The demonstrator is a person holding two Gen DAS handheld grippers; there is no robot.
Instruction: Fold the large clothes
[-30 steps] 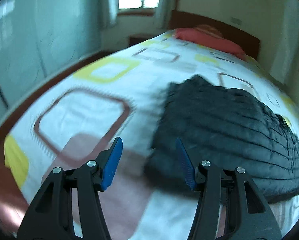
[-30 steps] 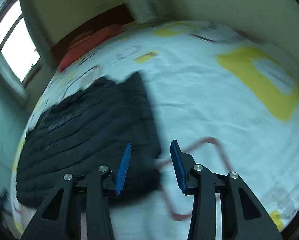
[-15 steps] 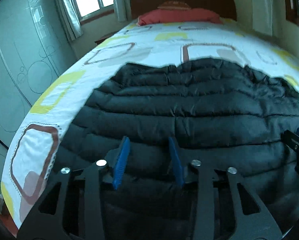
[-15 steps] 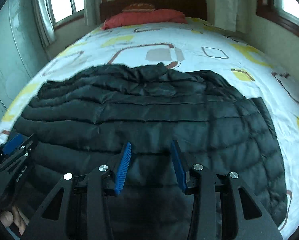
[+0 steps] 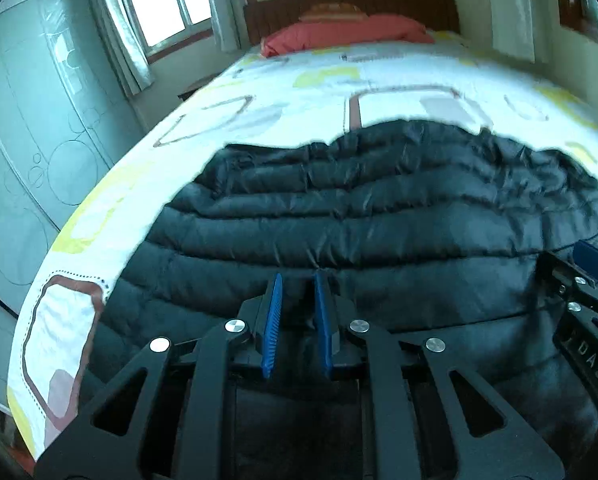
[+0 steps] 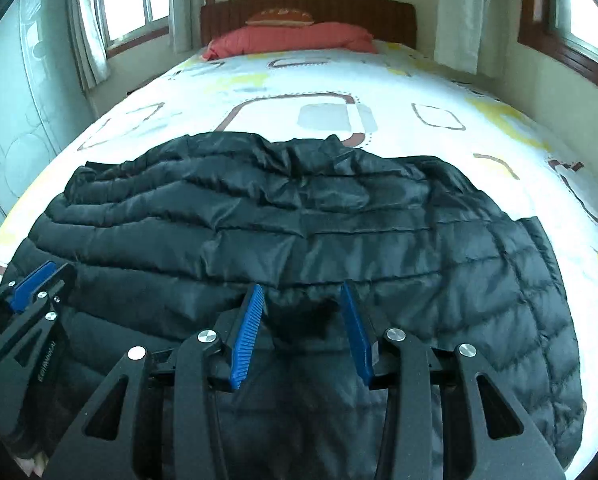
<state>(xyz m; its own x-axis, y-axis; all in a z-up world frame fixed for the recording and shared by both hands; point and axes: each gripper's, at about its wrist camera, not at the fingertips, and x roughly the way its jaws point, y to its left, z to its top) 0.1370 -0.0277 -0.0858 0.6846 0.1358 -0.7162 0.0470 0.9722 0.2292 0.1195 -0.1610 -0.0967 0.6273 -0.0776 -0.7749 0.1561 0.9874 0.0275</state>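
A black quilted puffer jacket [image 5: 379,220] lies spread across the near end of the bed, also filling the right wrist view [image 6: 299,220]. My left gripper [image 5: 297,284] sits over the jacket's near left part, its blue pads narrowed onto a fold of the fabric. My right gripper [image 6: 303,292] is open over the near middle of the jacket, with fabric bulging between the pads. Each gripper shows at the edge of the other's view: the right one [image 5: 595,268], the left one [image 6: 35,284].
The bed [image 6: 339,92] has a white sheet with yellow and brown squares. A red pillow [image 6: 291,38] lies against the wooden headboard [image 6: 307,4]. Windows and curtains stand at both sides; a pale wardrobe [image 5: 27,140] is at the left.
Both grippers swung from the jacket's sides to face it and came down onto its near edge. The left pads closed in on the fabric; the right pads stayed apart.
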